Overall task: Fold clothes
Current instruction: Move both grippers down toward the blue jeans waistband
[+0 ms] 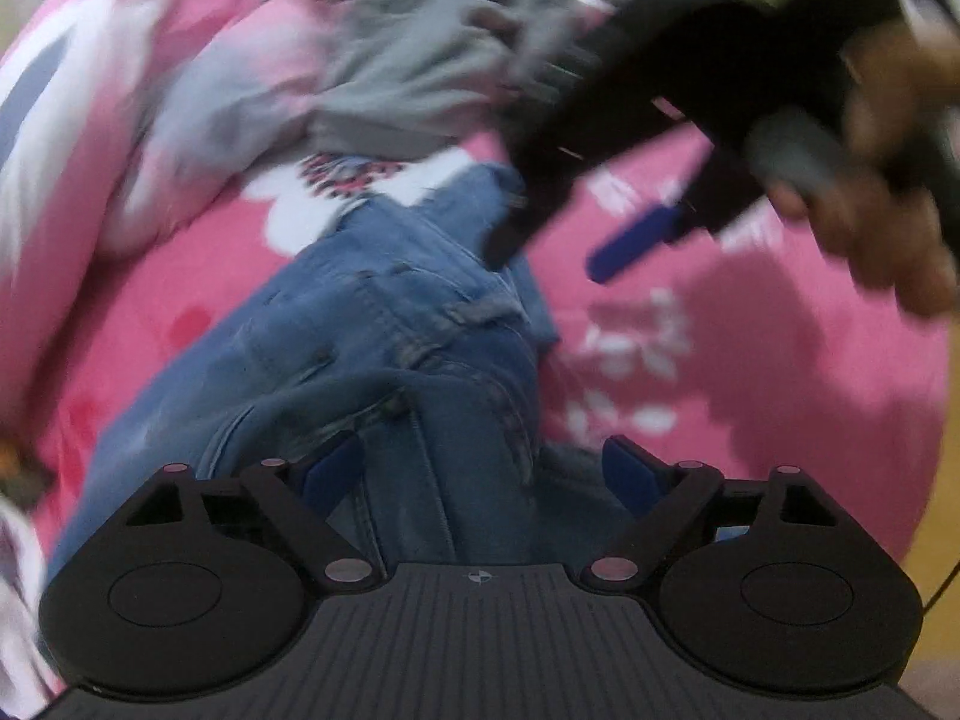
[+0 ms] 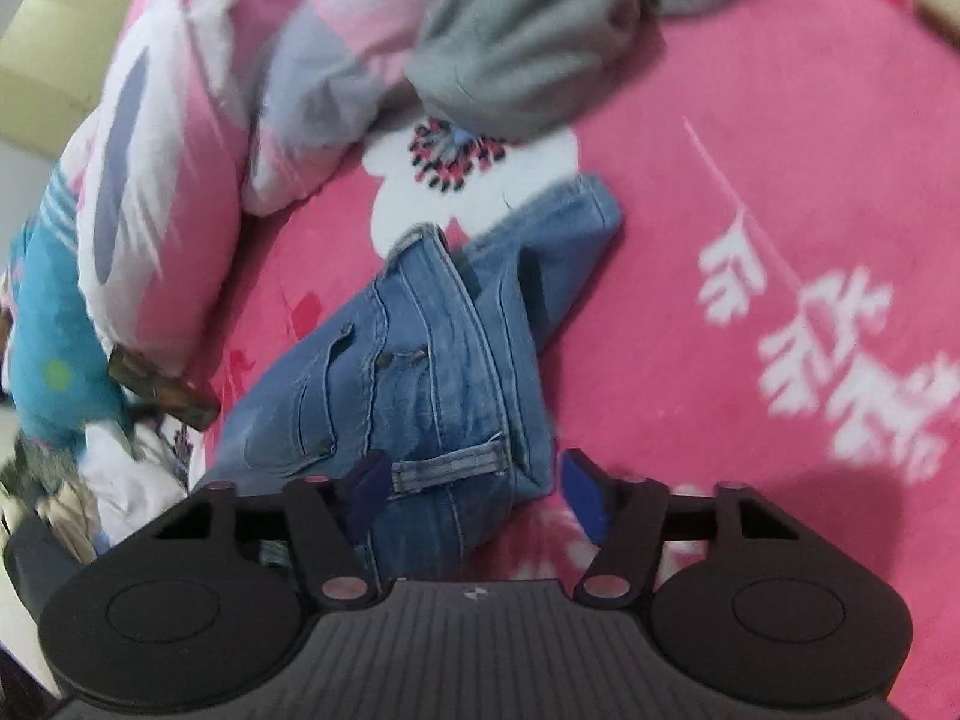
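Observation:
A pair of blue jeans [image 2: 420,354] lies folded lengthwise on a pink bedsheet [image 2: 750,120] with white flower prints. In the right wrist view my right gripper [image 2: 477,489] is open, its blue fingers [image 2: 585,495] either side of the jeans' near end by a belt loop. My left gripper [image 1: 480,468] is open wide over the jeans [image 1: 372,330], the denim filling the gap between its blue pads. The left wrist view also catches the right gripper [image 1: 564,246], blurred, hovering over the far end of the jeans in a person's hand [image 1: 876,228].
A crumpled grey garment [image 2: 522,48] lies beyond the jeans. A pink and white quilt [image 2: 174,138] is bunched at the left. Teal fabric [image 2: 54,324], a brown object [image 2: 162,387] and a heap of light clothes [image 2: 120,468] sit by the bed's left edge.

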`<state>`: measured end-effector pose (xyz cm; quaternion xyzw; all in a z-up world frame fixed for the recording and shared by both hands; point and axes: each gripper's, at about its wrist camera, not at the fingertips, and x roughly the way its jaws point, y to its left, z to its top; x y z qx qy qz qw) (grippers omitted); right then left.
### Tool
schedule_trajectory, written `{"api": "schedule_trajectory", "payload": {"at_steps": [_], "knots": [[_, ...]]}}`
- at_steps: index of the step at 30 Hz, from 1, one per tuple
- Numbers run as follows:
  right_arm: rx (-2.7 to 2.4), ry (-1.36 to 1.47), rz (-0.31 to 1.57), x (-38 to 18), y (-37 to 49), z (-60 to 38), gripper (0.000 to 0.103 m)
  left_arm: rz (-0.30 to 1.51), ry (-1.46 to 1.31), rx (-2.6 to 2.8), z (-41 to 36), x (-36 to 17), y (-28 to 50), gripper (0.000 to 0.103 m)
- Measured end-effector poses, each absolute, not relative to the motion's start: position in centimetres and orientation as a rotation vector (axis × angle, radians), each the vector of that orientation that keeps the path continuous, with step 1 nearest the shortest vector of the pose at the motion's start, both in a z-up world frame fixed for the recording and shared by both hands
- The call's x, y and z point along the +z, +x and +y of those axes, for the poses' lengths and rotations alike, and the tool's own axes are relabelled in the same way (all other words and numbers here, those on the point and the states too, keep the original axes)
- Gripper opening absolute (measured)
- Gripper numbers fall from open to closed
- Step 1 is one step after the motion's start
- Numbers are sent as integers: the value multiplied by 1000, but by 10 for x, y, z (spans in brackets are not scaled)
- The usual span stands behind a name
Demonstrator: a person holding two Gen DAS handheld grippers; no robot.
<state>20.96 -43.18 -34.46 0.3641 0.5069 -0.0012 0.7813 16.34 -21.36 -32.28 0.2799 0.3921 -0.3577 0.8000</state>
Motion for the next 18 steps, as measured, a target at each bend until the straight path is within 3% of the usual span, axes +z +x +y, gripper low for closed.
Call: {"api": "schedule_trajectory", "payload": {"at_steps": [2,3,5,8,10,13,18], "knots": [[-2,800,1084,-347,207,-431,58,834,594,-763,-212,-322,166,64],[-3,806,1076,-348,206,-431,50,831,591,-762,-210,-321,167,55],[-13,806,1058,-345,200,-431,49,824,585,-758,-208,-320,169,50],[-30,802,1023,-339,191,-434,46,814,575,-752,-205,-318,173,30],[-51,804,1009,-336,183,-435,46,807,569,-748,-203,-317,176,9],[-83,805,997,-332,171,-435,43,799,545,-736,-198,-313,179,6],[-77,840,958,-320,151,-433,42,828,235,-563,-144,-261,192,5]]}}
